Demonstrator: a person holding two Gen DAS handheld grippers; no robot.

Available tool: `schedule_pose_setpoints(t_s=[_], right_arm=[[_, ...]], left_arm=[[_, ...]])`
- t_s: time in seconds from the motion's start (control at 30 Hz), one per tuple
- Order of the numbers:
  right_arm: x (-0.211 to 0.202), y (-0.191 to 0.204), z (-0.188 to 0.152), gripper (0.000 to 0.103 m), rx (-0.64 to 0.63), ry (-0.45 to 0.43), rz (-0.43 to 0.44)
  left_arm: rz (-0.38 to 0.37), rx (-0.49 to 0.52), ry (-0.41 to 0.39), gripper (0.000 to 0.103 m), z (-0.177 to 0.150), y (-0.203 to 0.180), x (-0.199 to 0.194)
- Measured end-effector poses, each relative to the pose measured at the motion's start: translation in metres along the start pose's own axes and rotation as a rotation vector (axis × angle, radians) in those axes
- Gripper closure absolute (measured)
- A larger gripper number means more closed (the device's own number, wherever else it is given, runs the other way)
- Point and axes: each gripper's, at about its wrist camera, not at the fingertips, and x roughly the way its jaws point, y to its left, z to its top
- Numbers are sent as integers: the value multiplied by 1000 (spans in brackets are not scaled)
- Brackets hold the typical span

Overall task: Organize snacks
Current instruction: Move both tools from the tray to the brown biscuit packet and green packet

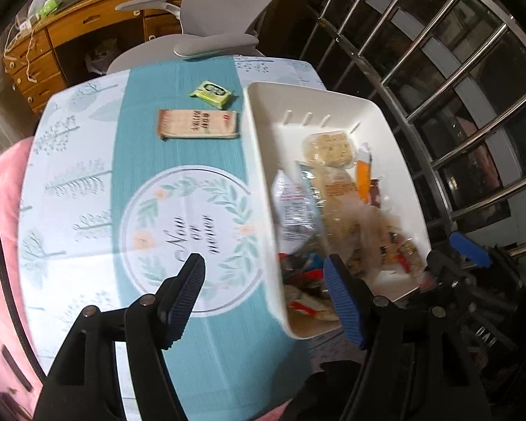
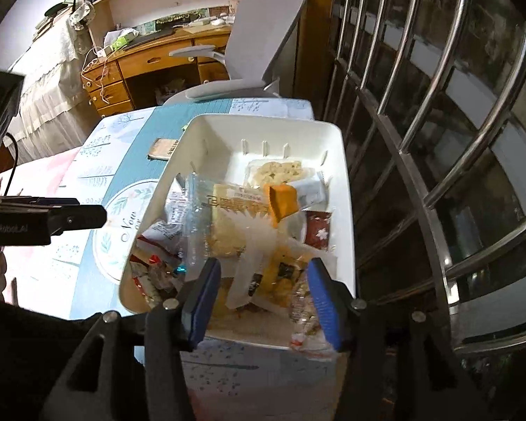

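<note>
Beige packet point(image 2: 163, 148) half behind bin point(image 2: 345, 189)

Both wrist views steeply down, sharing bin point(image 1: 385, 119)

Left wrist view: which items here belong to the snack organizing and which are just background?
Part of the job:
- white bin, piled with snack packets
- beige packet on the table
- green packet on the table
- left gripper and right gripper, both open and empty

Just lying about:
- grey office chair
- wooden desk
- metal window bars
</note>
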Motion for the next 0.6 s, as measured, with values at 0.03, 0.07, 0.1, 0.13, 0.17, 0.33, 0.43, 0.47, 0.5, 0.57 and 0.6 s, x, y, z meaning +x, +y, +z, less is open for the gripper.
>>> schedule_pose_setpoints(t_s=[0.03,0.07,0.1,0.13,0.17,0.33,0.43,0.47,0.5,0.57,0.6], right_arm=[[1,1,3,50,13,14,13],[3,2,8,49,32,31,32],[4,2,12,47,44,40,41],[6,3,16,45,57,49,49],[8,4,23,44,73,60,59],[11,15,51,39,85,92,54],[11,24,71,36,73,108,50],[12,28,80,35,64,114,47],[13,31,86,34,54,117,43],[15,40,104,33,20,119,31],[16,42,110,32,9,118,29]], left_arm=[[6,10,1,33,1,4,-2],[12,24,3,32,3,9,-3],[19,40,3,31,5,14,-5],[28,59,2,30,7,19,-6],[36,77,3,30,9,24,-7],[71,178,18,27,26,52,-5],[94,249,25,25,38,67,-1],[95,271,28,24,41,70,1],[95,295,31,24,45,74,3],[101,356,33,23,55,82,8],[101,383,33,23,60,85,11]])
